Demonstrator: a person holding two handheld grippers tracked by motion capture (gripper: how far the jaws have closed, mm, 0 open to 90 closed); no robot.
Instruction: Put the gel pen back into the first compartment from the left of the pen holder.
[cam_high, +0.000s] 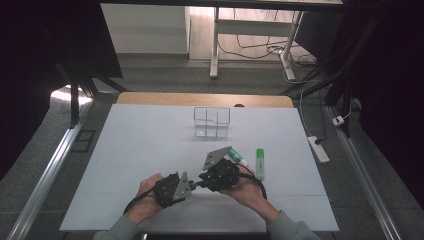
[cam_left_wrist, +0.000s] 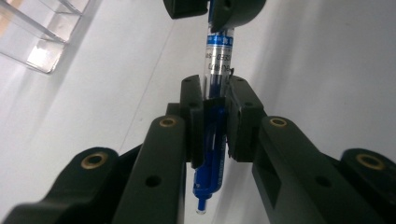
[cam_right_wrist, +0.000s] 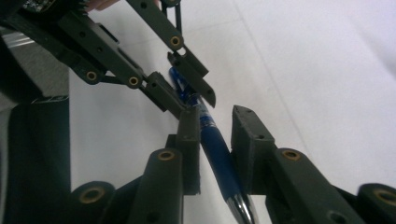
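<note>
Nearest the person, the left gripper (cam_high: 172, 190) has its jaws pinched on the clip end of a blue pen (cam_left_wrist: 215, 126), which is held above the white surface (cam_high: 150, 145). Just beyond, the right gripper (cam_high: 217, 172) has its jaws spread around the pen's rubber grip, one pad touching it. Farther off lie a green highlighter (cam_high: 260, 163) and a clear organiser (cam_high: 212, 122).

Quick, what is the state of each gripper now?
Left gripper: shut on the blue pen, at its clip end.
Right gripper: open; the pen lies between its fingers, one side free.
</note>
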